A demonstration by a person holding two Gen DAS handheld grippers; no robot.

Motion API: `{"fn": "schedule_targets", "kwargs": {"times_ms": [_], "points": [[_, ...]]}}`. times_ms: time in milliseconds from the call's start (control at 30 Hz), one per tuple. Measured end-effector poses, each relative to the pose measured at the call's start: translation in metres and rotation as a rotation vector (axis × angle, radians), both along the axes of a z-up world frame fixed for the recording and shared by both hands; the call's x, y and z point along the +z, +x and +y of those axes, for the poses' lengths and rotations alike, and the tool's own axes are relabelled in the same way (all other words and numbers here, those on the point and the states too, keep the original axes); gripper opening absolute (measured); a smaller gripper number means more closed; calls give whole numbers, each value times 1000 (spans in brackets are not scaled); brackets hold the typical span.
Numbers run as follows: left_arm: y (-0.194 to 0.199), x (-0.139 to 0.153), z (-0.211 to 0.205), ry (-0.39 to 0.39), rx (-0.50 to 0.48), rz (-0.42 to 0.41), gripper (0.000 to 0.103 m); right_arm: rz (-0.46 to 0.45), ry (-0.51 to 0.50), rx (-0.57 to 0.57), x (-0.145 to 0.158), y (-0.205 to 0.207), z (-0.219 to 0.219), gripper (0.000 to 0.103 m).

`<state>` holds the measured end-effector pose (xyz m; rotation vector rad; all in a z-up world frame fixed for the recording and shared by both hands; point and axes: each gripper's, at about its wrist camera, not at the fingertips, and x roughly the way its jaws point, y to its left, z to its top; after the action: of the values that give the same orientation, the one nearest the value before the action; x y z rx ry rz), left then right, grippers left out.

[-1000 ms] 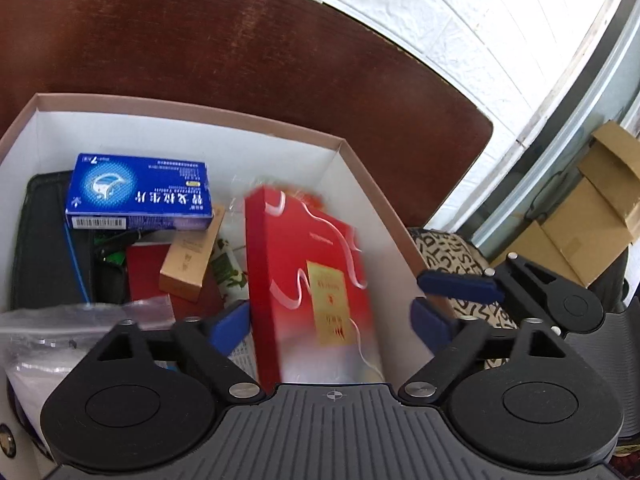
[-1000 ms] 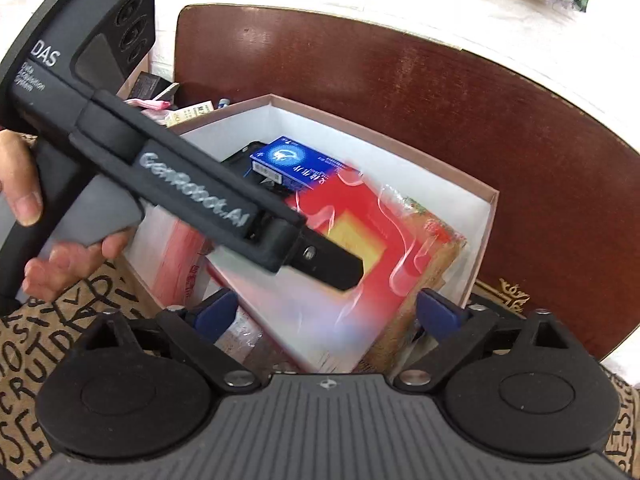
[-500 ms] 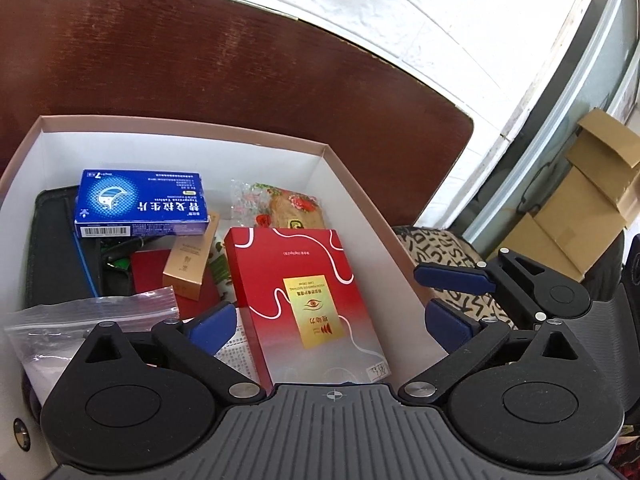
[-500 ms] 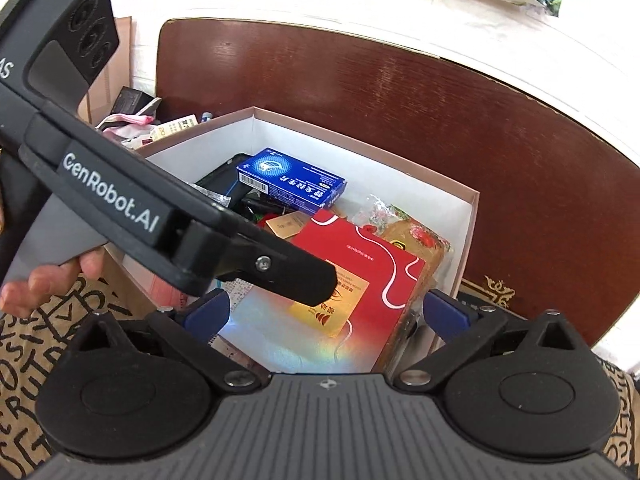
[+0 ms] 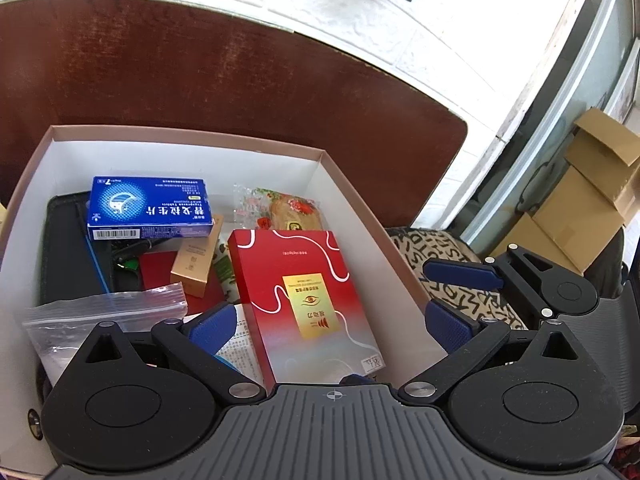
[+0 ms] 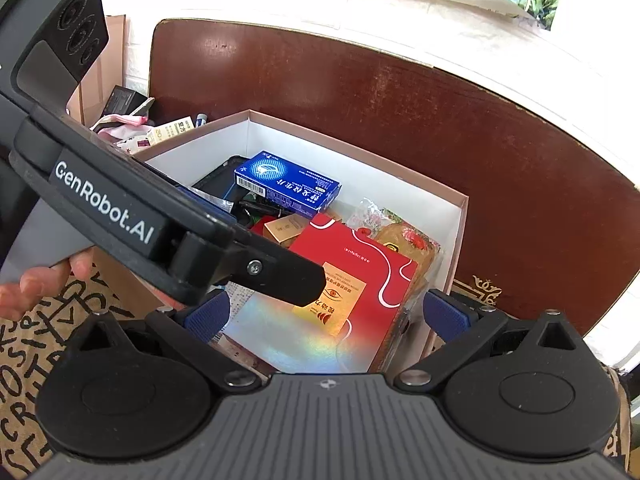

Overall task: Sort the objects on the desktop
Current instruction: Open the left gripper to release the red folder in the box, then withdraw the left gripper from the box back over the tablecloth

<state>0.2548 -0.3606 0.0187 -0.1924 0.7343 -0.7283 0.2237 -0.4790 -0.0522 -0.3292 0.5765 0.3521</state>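
Landmark: the white storage box (image 5: 248, 168), open-topped, standing on the dark red-brown surface (image 5: 224, 76); everything below is placed relative to it.
Red carton: the red carton with a gold label (image 5: 308, 304) lies flat inside the box, along its right wall, on top of the other contents.
Long axis: the carton runs from the box's near edge toward its far wall, in line with both claws' fingers.
Other contents: a blue medicine carton (image 5: 150, 208) at the far left of the box, a small gold carton (image 5: 196, 260) just beside the red one, a wrapped pastry (image 5: 290, 212) beyond the red carton's far end, a clear zip bag (image 5: 108, 312) at the near left.
Left claw: the left claw (image 5: 332, 322) hovers over the near end of the red carton, jaws spread wide, gripping nothing.
Right claw: the right claw (image 6: 326, 316) hangs over the box's near right corner, jaws apart and empty.
Nearer claw: by my reading the left one, since the carton lies directly ahead of it, between its finger lines.
Judgement: the carton looks deposited; the next pick likely lies outside the box.
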Motion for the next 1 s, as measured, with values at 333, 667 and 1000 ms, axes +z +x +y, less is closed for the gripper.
{"fn": "schedule_targets", "kwargs": {"times_ms": [333,667,1000], "points": [[-14,9,12,-6,3,-17,103,-29,13,-29,12,-14,5,102],[-46,21,36,-32,-19,-44,103,-55,33,-84,25,-38,18,102],[-88,22,75,-33,-8,-73,103,-86,81,-126,33,-84,42,102]]}}
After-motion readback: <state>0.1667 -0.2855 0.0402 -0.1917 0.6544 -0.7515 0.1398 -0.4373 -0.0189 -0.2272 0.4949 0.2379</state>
